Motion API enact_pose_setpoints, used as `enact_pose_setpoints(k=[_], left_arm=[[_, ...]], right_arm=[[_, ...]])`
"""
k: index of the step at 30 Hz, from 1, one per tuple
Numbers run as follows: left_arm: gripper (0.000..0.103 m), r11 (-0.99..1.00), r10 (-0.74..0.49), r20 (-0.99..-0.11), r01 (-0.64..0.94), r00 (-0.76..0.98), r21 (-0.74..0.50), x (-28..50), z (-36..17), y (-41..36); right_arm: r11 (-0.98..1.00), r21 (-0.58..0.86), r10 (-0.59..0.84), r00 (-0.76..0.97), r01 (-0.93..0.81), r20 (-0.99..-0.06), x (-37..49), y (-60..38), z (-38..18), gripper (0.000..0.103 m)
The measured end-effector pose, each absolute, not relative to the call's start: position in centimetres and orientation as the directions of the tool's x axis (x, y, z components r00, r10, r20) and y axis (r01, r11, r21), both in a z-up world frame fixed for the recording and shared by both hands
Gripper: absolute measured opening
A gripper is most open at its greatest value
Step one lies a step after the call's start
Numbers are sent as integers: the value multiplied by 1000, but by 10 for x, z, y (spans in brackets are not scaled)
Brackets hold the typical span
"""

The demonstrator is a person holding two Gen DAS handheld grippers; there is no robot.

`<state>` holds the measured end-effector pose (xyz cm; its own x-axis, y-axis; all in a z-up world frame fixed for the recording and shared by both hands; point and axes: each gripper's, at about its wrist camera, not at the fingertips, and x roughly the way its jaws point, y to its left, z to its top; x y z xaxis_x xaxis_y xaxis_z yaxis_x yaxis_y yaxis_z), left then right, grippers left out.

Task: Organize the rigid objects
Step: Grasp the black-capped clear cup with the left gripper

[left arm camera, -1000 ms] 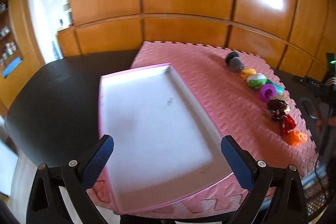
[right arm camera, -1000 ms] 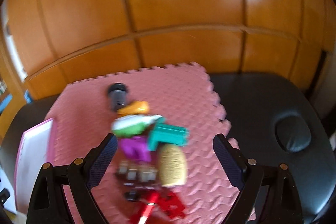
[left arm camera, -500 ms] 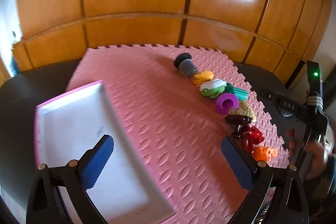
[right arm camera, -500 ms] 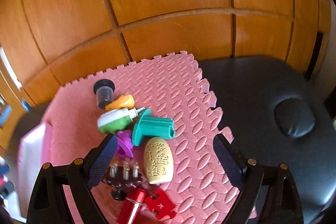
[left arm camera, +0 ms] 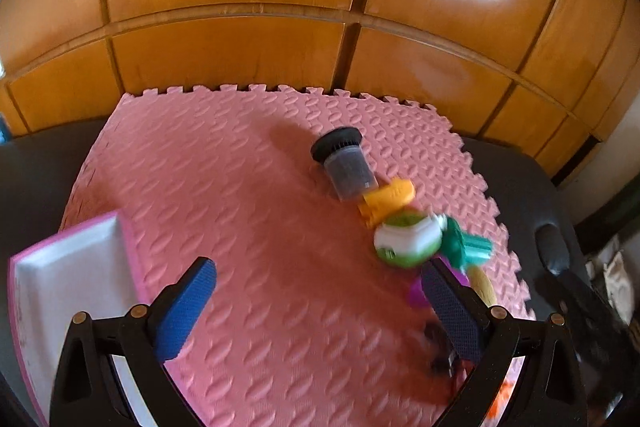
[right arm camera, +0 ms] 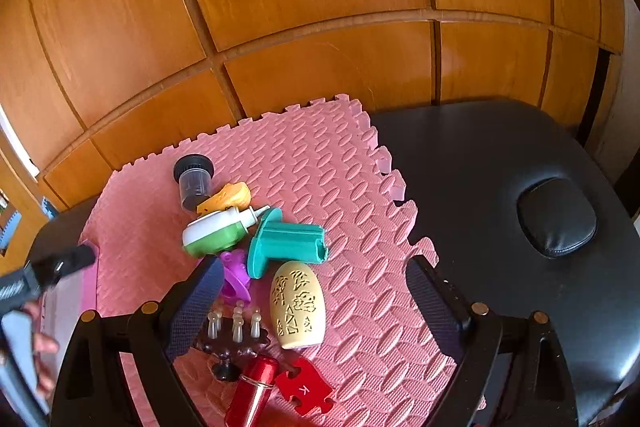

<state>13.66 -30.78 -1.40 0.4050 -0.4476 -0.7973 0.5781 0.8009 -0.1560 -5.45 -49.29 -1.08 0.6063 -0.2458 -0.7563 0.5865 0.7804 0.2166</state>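
Both the left hand-held gripper [left arm camera: 316, 303] and the right hand-held gripper [right arm camera: 316, 301] are wide and empty. Toys lie in a row on the pink mat [right arm camera: 320, 163]. The yellow egg [right arm camera: 297, 305] looks hard, light and slippery; grip across its narrow middle.

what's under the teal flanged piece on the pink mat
The teal flanged piece lies on its side on the pink foam mat. Its flange overlaps the purple ring, hiding that ring's right edge. Anything directly beneath its body is covered.
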Motion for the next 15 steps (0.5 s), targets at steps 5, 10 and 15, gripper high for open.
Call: enact_pose_setpoints(k=[5, 10, 15], left_arm=[[103, 811, -414, -830, 565, 373, -151, 165, -28, -337], [103, 825, -397, -836, 547, 378, -144, 184, -36, -359], [102, 824, -401, -843, 544, 358, -161, 205, -44, -383]], right_arm=[[762, 251, -222, 605, 597, -765, -56, -500, -14, 94], [750, 274, -200, 601, 602, -774, -56, -504, -16, 94], [758, 262, -210, 603, 598, -769, -56, -503, -14, 94]])
